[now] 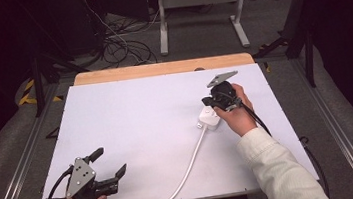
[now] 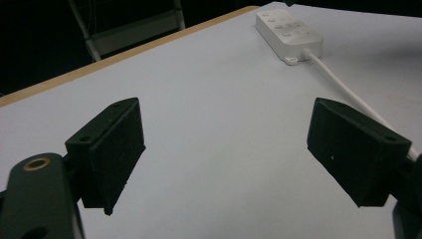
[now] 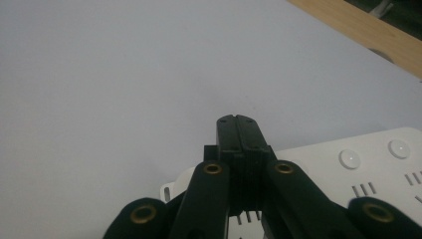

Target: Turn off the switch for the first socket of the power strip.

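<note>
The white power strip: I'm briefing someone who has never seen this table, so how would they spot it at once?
Find the white table with a wooden strip along its far edge. On its right half, beside the closed right gripper, lies the power strip. It is a flat white block with round buttons, and its white cable runs to the near edge.

Our black grippers, left gripper (image 1: 110, 163) and right gripper (image 3: 237, 130): brass eyelets, grey three-cornered plates, cream sleeve (image 1: 277, 166) at four o'clock.

Power strip (image 1: 209, 117) on white table (image 1: 131, 119)
</note>
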The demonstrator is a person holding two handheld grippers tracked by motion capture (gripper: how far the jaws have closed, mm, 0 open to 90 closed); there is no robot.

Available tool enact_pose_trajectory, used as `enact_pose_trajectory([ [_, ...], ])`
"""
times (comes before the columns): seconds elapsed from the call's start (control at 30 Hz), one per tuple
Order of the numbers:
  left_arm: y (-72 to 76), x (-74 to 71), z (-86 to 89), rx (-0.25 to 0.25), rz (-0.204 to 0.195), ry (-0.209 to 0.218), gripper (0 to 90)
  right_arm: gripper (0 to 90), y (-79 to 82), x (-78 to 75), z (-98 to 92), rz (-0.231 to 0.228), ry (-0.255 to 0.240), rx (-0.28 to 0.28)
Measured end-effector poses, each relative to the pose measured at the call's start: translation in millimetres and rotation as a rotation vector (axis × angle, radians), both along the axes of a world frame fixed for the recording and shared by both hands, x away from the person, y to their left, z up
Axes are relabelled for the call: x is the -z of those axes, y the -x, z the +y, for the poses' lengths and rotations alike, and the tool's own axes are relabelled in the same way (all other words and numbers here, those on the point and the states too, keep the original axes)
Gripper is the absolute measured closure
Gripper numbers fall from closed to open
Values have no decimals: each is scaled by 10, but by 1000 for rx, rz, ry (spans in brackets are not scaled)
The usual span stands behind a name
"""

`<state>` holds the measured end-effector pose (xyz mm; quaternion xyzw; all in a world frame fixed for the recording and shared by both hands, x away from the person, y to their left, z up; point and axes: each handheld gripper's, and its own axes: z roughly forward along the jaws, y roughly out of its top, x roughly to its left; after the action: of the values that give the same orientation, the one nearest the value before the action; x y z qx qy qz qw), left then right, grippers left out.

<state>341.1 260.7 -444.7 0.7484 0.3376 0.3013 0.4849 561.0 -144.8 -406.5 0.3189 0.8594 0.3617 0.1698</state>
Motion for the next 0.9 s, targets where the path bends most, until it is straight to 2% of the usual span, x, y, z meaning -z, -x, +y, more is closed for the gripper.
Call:
enact_pose_trajectory([
  [0.13,-6,-1,0,2,-4,-8,153,900,53,-68,-31,-25,-24,-1],
  [0.27,-8,-2,0,1,-2,-8,153,900,83,-99,-39,-31,-32,-7],
  [0.43,-8,-2,-3,3,-4,-10,154,900,107,-115,-30,-39,-24,-15],
  [0.83,-9,-1,-3,3,-1,-1,154,900,194,-205,-48,-60,-41,-28],
  [0.87,-9,-2,-4,3,-2,0,154,848,219,-230,-61,-66,-50,-28],
  [0.9,-9,-1,-4,3,-1,-1,154,848,219,-230,-61,-66,-50,-28],
])
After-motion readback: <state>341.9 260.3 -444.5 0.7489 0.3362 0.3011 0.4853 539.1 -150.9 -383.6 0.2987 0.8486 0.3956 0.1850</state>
